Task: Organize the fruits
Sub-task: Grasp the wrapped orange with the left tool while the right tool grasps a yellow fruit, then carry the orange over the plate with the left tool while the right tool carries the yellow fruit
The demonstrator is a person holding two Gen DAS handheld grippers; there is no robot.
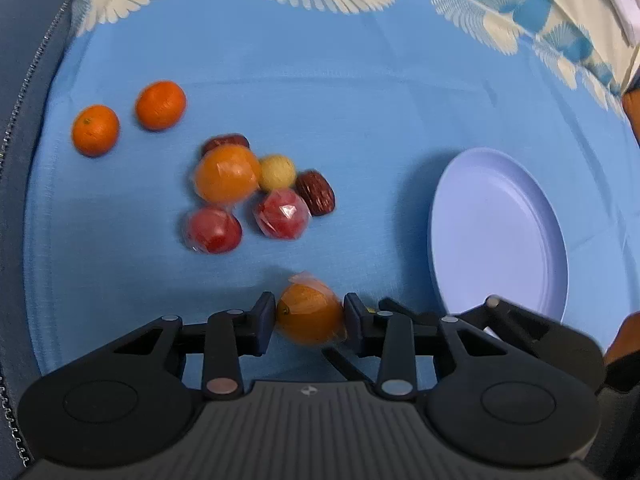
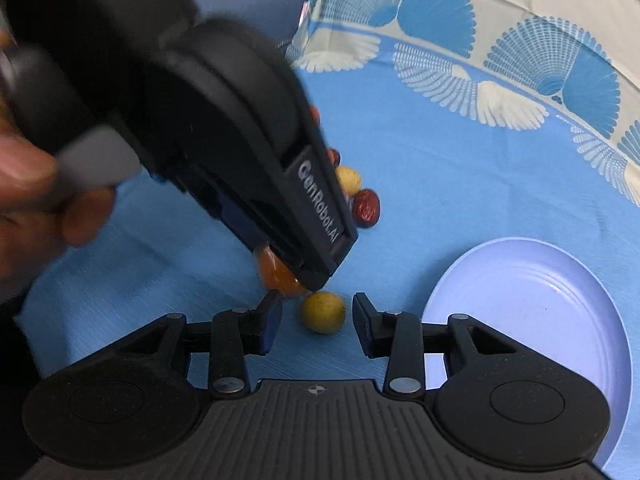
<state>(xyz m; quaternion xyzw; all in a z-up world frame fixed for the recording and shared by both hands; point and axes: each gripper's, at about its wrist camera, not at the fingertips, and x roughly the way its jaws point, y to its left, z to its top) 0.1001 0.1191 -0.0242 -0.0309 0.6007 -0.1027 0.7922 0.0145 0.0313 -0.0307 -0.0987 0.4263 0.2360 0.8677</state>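
Left wrist view: two bare oranges [image 1: 128, 118] far left on the blue cloth [image 1: 340, 100]; mid-frame a cluster of wrapped orange [image 1: 226, 174], two wrapped red fruits [image 1: 248, 224], a yellow fruit [image 1: 277, 172], a dark date [image 1: 316, 193], another half hidden behind; left gripper [image 1: 310, 316] pads pressed on a second wrapped orange [image 1: 310, 312], blurred; lilac plate [image 1: 500, 236] right, its near rim cut off by linkage.
Right wrist view: hand [image 2: 44, 208] blurred at left; left gripper body hides most of the cluster; right gripper [image 2: 318, 316] jaws partly open, straddling a small yellow fruit [image 2: 323, 312], no contact; plate clipped at frame edge.
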